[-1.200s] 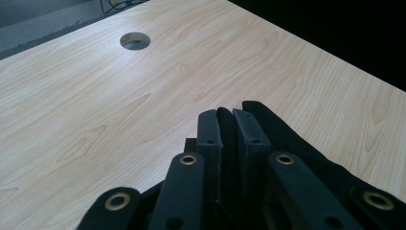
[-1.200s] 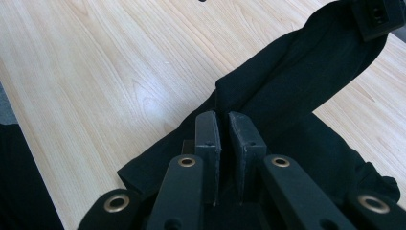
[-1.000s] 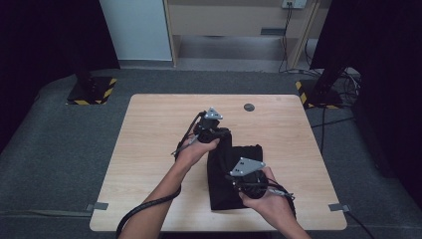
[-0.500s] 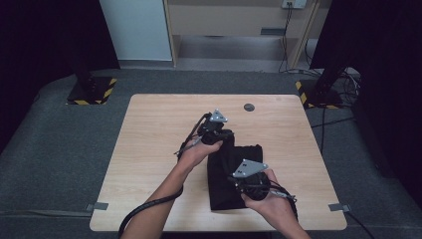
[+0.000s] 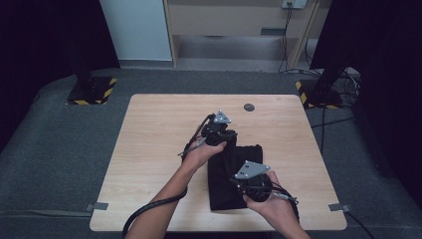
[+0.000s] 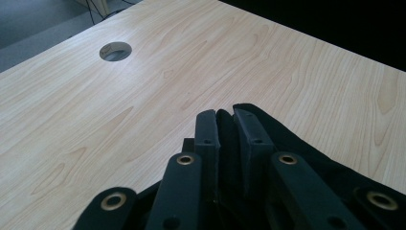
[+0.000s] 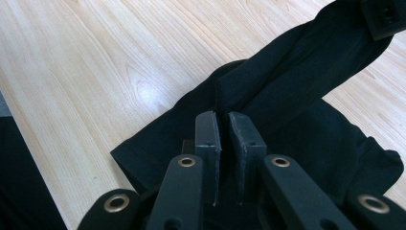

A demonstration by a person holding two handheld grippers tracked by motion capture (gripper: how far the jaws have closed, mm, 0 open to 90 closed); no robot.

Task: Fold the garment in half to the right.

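A black cloth [image 5: 222, 186] lies folded on the near middle of the wooden table [image 5: 149, 149]. My left gripper [image 5: 225, 135] is at the cloth's far end, shut on a corner of it [image 6: 297, 143], with the fabric pinched between its jaws [image 6: 225, 120]. My right gripper [image 5: 241, 183] is nearer the front edge, shut on a fold of the cloth [image 7: 297, 81]. In the right gripper view its jaws [image 7: 224, 117] clamp the fabric. A band of cloth runs from there, lifted off the table, up to the other gripper [image 7: 385, 19].
A round cable hole [image 5: 249, 107] sits in the table near its far edge, also in the left gripper view [image 6: 115, 51]. Bare wood [image 7: 95, 62] lies to the left of the cloth. Two black stands with striped bases [image 5: 92, 92] [image 5: 318, 94] flank the table's far side.
Both hands have drifted slightly to the right, each still holding the cloth. The jaws have not changed.
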